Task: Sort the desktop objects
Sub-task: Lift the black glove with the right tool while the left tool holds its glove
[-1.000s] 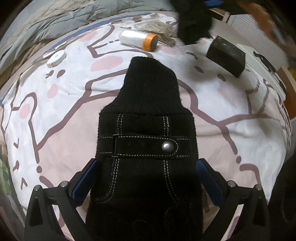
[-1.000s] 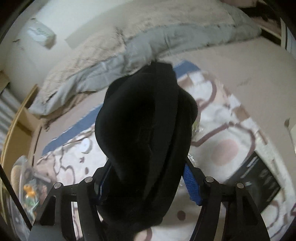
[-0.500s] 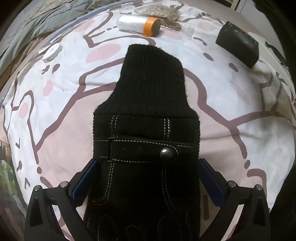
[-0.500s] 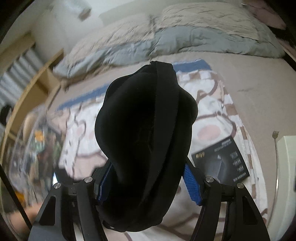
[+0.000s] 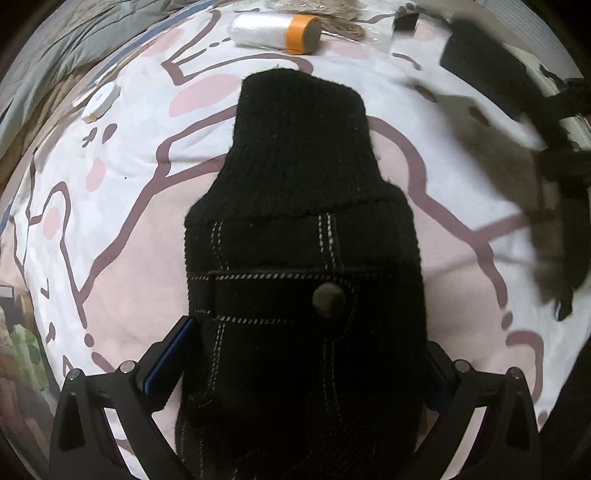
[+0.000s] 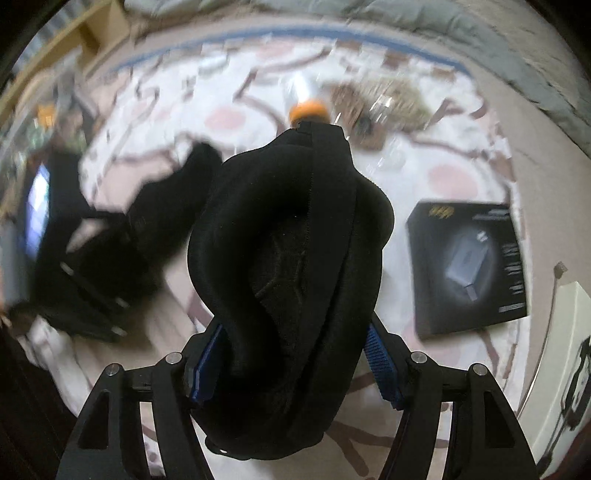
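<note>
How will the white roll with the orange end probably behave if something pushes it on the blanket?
The white roll lies on its side and looks cylindrical, so it would likely roll. The soft blanket may slow it. It seems to be thin wound film, so probably light.

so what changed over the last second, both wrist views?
The right hand-held gripper swung from facing the pillows down over the patterned sheet, bringing the black box and orange-capped roll into its view. It still clamps its black glove. The left hand-held gripper barely moved and still holds the stitched glove.

Right tongs lower, over blanket
</note>
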### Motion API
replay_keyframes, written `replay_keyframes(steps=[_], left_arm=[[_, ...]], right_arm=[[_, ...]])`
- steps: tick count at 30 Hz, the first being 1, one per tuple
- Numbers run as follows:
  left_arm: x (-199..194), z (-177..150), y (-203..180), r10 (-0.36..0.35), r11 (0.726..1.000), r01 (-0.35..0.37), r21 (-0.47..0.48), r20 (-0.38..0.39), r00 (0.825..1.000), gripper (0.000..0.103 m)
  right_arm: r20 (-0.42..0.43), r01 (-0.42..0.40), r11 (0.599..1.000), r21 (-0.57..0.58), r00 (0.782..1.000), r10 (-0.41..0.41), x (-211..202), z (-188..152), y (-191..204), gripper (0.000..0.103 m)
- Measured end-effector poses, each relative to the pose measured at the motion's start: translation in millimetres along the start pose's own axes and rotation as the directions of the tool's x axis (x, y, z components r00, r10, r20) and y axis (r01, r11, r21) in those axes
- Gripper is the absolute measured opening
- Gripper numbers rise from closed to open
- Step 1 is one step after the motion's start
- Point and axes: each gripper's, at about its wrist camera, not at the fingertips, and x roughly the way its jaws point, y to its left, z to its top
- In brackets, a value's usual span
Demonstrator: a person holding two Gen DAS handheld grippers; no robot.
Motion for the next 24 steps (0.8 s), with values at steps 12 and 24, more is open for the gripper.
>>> replay_keyframes(steps=[12, 24], left_arm=[[-6.7, -10.2, 12.2, -0.052, 0.999, 0.052, -0.015, -0.013, 0.999, 0.103], [-9.5, -19.9, 18.4, -0.05, 0.998, 0.049, -0.026, -0.023, 0.998, 0.096]], right_arm=[[-0.124, 0.107, 0.993, -0.047, 0.986, -0.113, 48.9, -4.7, 9.0, 0.087], [-0.16, 0.064, 0.998, 0.023, 0.985, -0.059, 50.4, -19.3, -11.6, 0.082]])
